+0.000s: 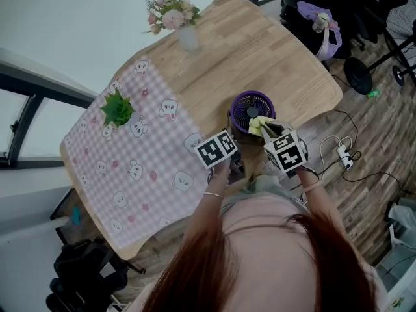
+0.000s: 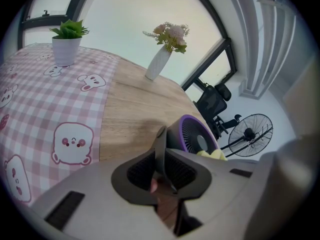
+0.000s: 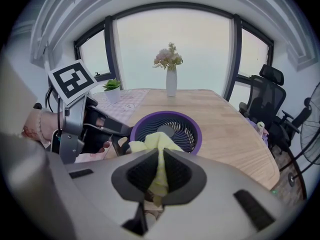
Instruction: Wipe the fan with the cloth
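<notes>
Purple fan point(image 1: 252, 109) tilted face-up; left tongs point(image 2: 161, 156) clamp it, right tongs point(image 3: 159, 170) pinch cloth point(image 3: 157, 143).

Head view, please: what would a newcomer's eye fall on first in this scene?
The purple fan stands at the near edge of the wooden table, gripped by the left hand-held gripper. The right hand-held gripper holds a yellow cloth at its grille. A pink checked tablecloth covers the table's left part.

I see fan point(image 1: 252, 109): purple rim, dark grille. Cloth point(image 1: 260, 125) pale yellow. Tablecloth point(image 1: 130, 168): pink-white check, white cartoon faces. Table point(image 1: 260, 51) light wood grain. Vase point(image 1: 188, 38) white, flowers point(image 1: 170, 15) pink. Plant point(image 1: 117, 108) green, pot point(image 2: 66, 51) white.
</notes>
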Tool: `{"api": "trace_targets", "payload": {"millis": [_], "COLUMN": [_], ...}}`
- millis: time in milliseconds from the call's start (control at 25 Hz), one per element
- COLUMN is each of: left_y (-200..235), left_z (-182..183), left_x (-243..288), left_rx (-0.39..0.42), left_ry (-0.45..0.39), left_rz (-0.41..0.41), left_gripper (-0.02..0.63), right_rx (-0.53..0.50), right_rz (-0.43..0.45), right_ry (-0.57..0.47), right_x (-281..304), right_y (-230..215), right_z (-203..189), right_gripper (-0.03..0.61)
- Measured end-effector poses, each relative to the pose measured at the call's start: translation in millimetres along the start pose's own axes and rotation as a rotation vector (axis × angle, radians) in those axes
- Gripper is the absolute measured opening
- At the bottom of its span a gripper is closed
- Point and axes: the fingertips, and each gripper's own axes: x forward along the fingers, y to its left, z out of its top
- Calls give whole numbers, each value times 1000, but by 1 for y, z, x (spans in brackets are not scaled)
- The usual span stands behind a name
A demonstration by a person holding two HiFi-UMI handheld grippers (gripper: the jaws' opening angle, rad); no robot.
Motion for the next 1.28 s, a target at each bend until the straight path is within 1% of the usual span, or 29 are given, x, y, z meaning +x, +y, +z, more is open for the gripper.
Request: {"api": "trace_targets", "payload": {"millis": [520,960,1280], "left_y": [-1,1,0], "left_z": [-1,1,0], "left_x": [-1,0,-1], "left_rx": [6,13,15], "left_ry": [3,5,10], "left_rz": [-2,-3,-22], "left_gripper": [57,57,57], "right_rx": [-11,-27,-45], "right_rz": [56,71,83], "right_ry": [-11,-17,-10], "right_x": [3,8,10], "right_y": [18,30,37], "right_z": [6,13,15], "right_gripper": [26,26,26]}}
